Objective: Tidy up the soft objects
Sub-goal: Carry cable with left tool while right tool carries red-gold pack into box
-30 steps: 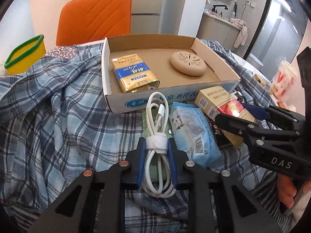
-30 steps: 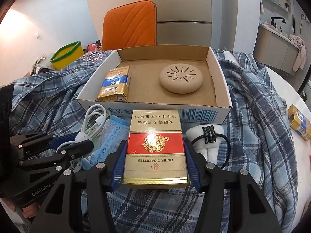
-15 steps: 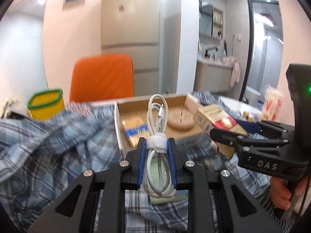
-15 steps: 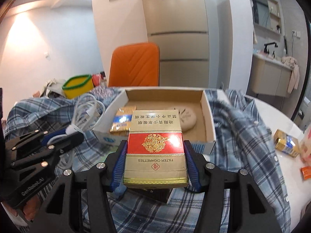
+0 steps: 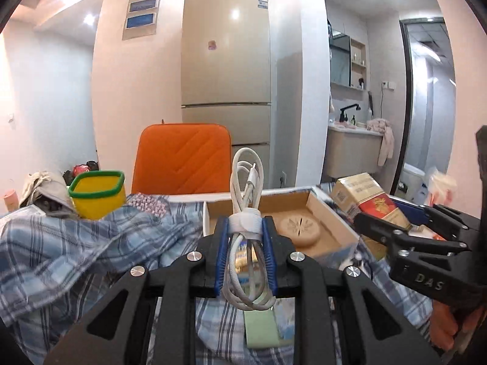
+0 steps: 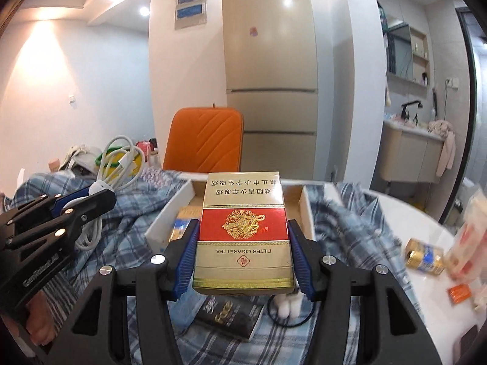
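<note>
My left gripper is shut on a coiled white cable bound with a white strap, held up above the plaid shirt. My right gripper is shut on a gold and red cigarette pack, lifted in front of the open cardboard box. In the left wrist view the box holds a round beige disc, and the right gripper with the pack hangs at the right. The left gripper with the cable shows at the left of the right wrist view.
A yellow tub with a green rim and an orange chair stand behind the shirt. A black packet and white item with a black loop lie under the right gripper. Small packets sit on the white table at right.
Both grippers have risen off the shirt with the cable and the cigarette pack and tilted up toward level, so the room now fills the upper view.
</note>
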A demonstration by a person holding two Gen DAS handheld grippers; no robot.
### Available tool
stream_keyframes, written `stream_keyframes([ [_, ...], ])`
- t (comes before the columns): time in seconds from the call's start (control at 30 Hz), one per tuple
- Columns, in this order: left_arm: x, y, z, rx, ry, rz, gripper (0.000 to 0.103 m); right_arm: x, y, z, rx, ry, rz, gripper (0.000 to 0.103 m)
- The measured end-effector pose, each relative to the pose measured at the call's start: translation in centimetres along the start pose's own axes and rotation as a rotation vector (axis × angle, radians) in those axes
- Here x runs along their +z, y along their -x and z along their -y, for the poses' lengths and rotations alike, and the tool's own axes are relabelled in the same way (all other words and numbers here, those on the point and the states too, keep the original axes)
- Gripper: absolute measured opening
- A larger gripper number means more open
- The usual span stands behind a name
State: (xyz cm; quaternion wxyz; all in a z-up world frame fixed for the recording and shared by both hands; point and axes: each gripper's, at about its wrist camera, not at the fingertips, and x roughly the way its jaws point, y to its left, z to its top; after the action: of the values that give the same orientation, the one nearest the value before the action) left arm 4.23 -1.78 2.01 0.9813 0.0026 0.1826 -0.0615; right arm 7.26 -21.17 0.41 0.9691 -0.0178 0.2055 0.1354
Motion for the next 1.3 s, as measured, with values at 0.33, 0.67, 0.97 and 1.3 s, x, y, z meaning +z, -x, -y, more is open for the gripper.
stream_keyframes([
  [0.33, 3.6, -2.0, 0.0, -0.021, -0.021, 0.122, 0.021, 5.1, -0.4, 0.8, -0.061, 0.002, 0.133, 0.058],
  [0.67, 3.6, -8.1, -0.2, 0.003, 0.006, 0.009, 0.021, 4.3, -5.9, 2.8, -0.09, -0.08, 0.034, 0.058],
  [0.97, 0.2, -13.3, 0.0, 0.008, 0.0, -0.271, 0.021, 0.3, -11.8, 3.0, -0.066, -0.053, -0.193, 0.058],
  [1.3, -1.8, -14.7, -0.2, -0.007, 0.016, -0.374, 0.021, -1.5, -14.7, 3.1, -0.055, -0.052, -0.312, 0.058],
])
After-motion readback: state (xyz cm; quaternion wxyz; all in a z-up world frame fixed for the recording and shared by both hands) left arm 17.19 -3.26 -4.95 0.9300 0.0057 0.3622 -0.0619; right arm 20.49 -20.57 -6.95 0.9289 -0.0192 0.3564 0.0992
